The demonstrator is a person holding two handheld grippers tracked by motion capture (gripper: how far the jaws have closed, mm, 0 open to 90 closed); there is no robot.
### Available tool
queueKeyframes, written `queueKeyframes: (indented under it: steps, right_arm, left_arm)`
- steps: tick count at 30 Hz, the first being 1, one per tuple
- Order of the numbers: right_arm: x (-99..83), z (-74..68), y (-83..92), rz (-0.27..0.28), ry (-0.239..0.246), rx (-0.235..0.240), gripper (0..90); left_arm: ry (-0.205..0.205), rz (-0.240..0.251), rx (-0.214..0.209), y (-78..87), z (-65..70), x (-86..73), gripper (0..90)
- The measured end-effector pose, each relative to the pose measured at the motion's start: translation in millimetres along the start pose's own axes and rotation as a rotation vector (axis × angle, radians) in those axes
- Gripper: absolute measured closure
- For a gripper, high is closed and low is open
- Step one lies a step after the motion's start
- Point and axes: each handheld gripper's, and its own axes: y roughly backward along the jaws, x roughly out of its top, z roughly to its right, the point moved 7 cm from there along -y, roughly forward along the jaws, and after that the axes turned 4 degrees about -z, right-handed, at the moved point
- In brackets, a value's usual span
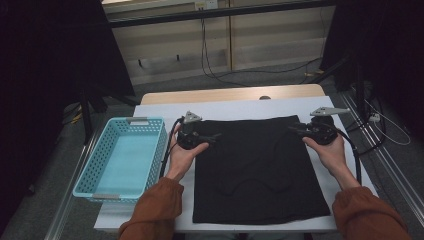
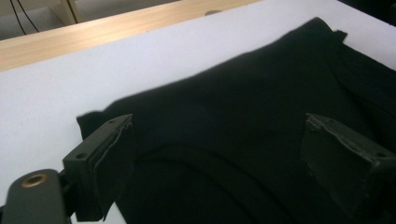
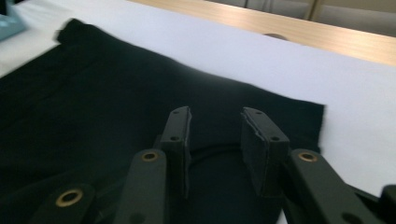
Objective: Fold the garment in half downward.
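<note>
the left tool [image 1: 212, 136] sits at the upper left corner of the black cloth [image 1: 257, 167] with its jaws spread wide and nothing between them; in the left gripper view the two pads stand far apart over the dark fabric, which lies flat beneath them. the right tool [image 1: 296, 130] mirrors it at the upper right corner, jaws parted more narrowly and also gripping nothing, pads hovering over the cloth edge in the right gripper view. both tools point inward toward each other, probably because the far corners give the best hold for a fold or a lift. the cloth lies spread across the middle of the white tabletop [image 1: 235, 107], smooth except for a faint curved crease in the lower half. at the left of the frame stands a light blue basket [image 1: 95, 165], likely where the cloth is meant to go.
</note>
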Motion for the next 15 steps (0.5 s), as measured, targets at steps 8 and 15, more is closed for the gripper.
queueKeyframes:
  steps: [8, 15]
  right_arm:
    - [-18.6, -35.1, 21.3, -0.016, 0.063, 0.048, 63.7]
    - [-36.1, -66.4, 31.0, -0.057, 0.113, 0.077, 66.2]
  left_arm:
    - [-0.038, 0.007, -0.033, 20.1, 20.4, -18.0, 13.6]
    - [-0.064, -0.010, -0.049, 34.9, 38.1, -39.8, 13.7]
